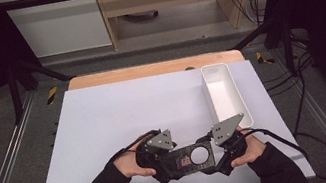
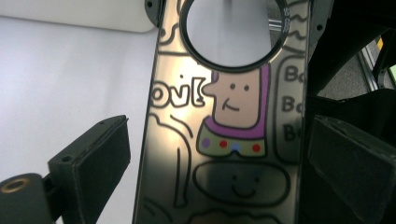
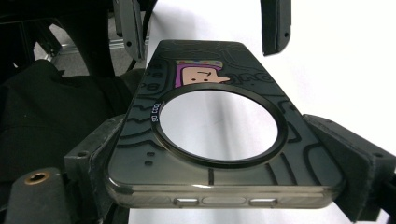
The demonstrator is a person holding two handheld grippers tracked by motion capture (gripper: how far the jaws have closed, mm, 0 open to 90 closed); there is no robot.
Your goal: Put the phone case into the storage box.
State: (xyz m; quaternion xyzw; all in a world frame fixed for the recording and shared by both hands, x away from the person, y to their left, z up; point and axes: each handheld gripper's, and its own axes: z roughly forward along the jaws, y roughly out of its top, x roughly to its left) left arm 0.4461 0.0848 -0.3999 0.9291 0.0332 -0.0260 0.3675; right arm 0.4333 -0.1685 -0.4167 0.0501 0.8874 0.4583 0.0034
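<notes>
Two sets of tongs meet over one phone case (image 1: 190, 157), and I hold it between them just above the near edge of the counter (image 1: 107, 132). My right tongs (image 1: 223, 154) are clenched on the end with the big round cut-out: in the right gripper view the pads (image 3: 100, 154) press on both long edges of the case (image 3: 219, 140), with its side buttons facing the camera. My left tongs (image 1: 161, 163) stand at the other end. In the left gripper view the case (image 2: 224, 140) lies between the jaws; the right pad (image 2: 348, 163) seems to be against its edge, but the left pad (image 2: 100, 154) stands clear of it with bright counter showing between, so I judge these tongs released, or at least not yet closed. The view is very close, so I would not swear to the contact on the right side.

The risk I see is that the case hangs from one end alone. It looks like thin, glossy, flexible plastic, and a grip across the open ring could bow it or let it slide out. If I close the left tongs off-centre, the free pad would push the case sideways and twist it in the right grip. Pulling the two apart would stretch it.

A white tray (image 1: 225, 95) sits well apart at the far right, empty as far as I can see.
</notes>
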